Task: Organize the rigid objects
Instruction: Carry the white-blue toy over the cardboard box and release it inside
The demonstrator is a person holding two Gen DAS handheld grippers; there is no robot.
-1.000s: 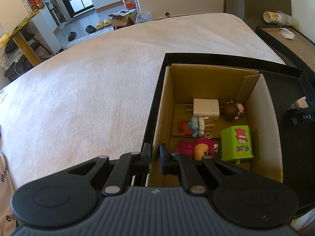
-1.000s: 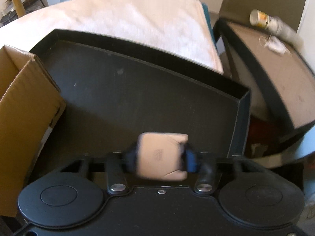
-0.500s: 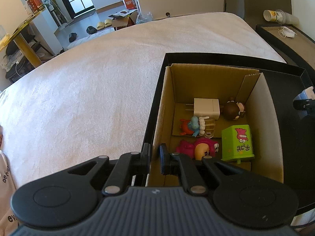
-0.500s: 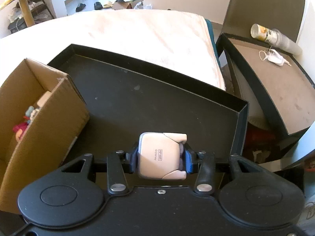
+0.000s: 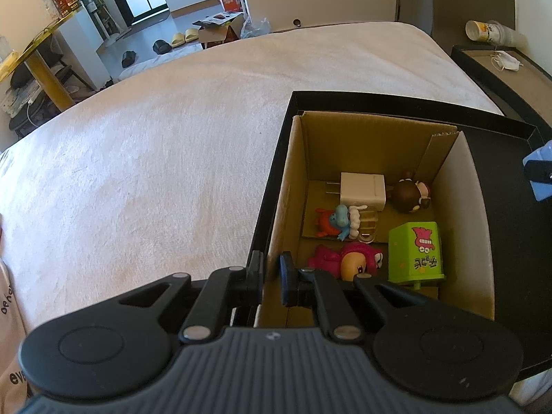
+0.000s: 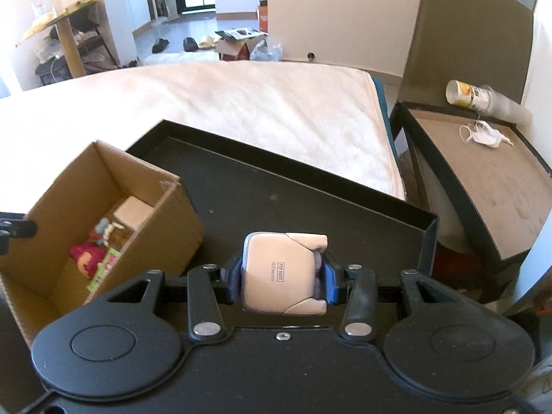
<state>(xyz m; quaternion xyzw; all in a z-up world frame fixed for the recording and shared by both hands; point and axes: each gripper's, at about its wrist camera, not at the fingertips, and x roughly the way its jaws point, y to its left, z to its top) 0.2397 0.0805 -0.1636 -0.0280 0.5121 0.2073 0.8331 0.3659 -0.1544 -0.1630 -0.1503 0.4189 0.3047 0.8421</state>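
A cardboard box [image 5: 462, 186] stands in a black tray [image 5: 507, 227] on the bed. It holds a white charger [image 5: 362, 189], a brown figure [image 5: 410, 193], a blue and red figure [image 5: 336, 220], a pink figure [image 5: 348, 262] and a green block [image 5: 415, 252]. My left gripper [image 5: 272, 277] is shut on the box's near-left wall. My right gripper [image 6: 281, 277] is shut on a beige Pop Mart figure [image 6: 279, 276], held above the tray [image 6: 310, 203] to the right of the box [image 6: 165, 214]. The right gripper's blue fingertip also shows in the left wrist view [image 5: 540, 176].
The tray lies on a white bed cover [image 5: 155, 158]. A dark side table [image 6: 483, 172] stands to the right with a face mask [image 6: 483, 136] and a stack of cups [image 6: 479, 98]. Shoes and an open carton lie on the floor beyond the bed.
My right gripper has risen and drawn back with the beige figure, so more of the box and its contents shows. My left gripper has kept its hold on the box wall.
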